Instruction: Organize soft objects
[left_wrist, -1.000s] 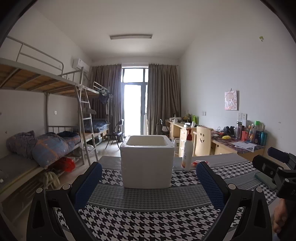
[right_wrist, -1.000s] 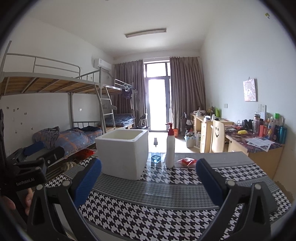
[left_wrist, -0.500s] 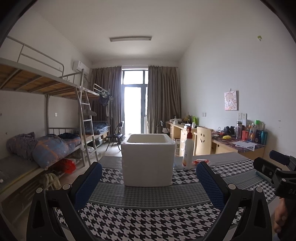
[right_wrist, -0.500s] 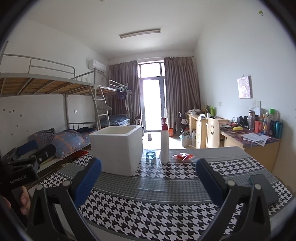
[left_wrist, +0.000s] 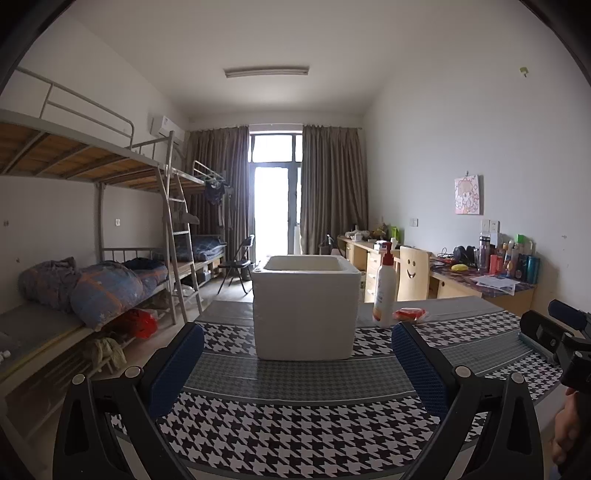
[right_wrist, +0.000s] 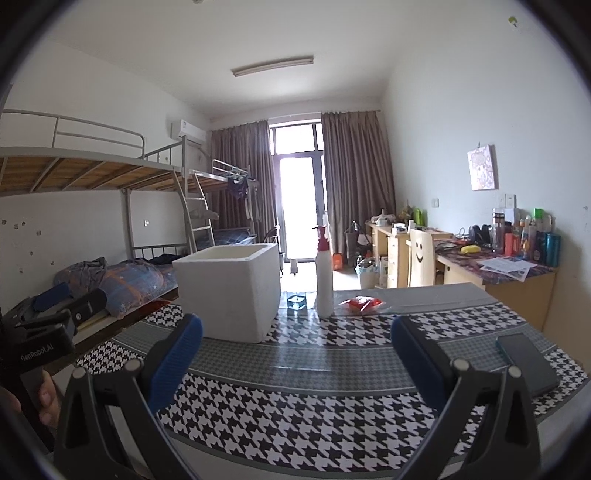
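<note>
Both claws wide, empty: left gripper (left_wrist: 297, 365), right gripper (right_wrist: 297, 354) above table (right_wrist: 332, 406); foam box (left_wrist: 306, 310) mid-table.

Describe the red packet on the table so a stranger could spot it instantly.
Start at the white foam box standing on the houndstooth tablecloth. To the right of it stands a tall white pump bottle with a red neck, and just right of that bottle's base lies the red packet. It is the only flat, crinkly red thing on the cloth, in a clear wrapper.

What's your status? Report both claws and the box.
Left claw open, empty. Right claw open, empty. White box upright on table, untouched. Bottle beside it.
</note>
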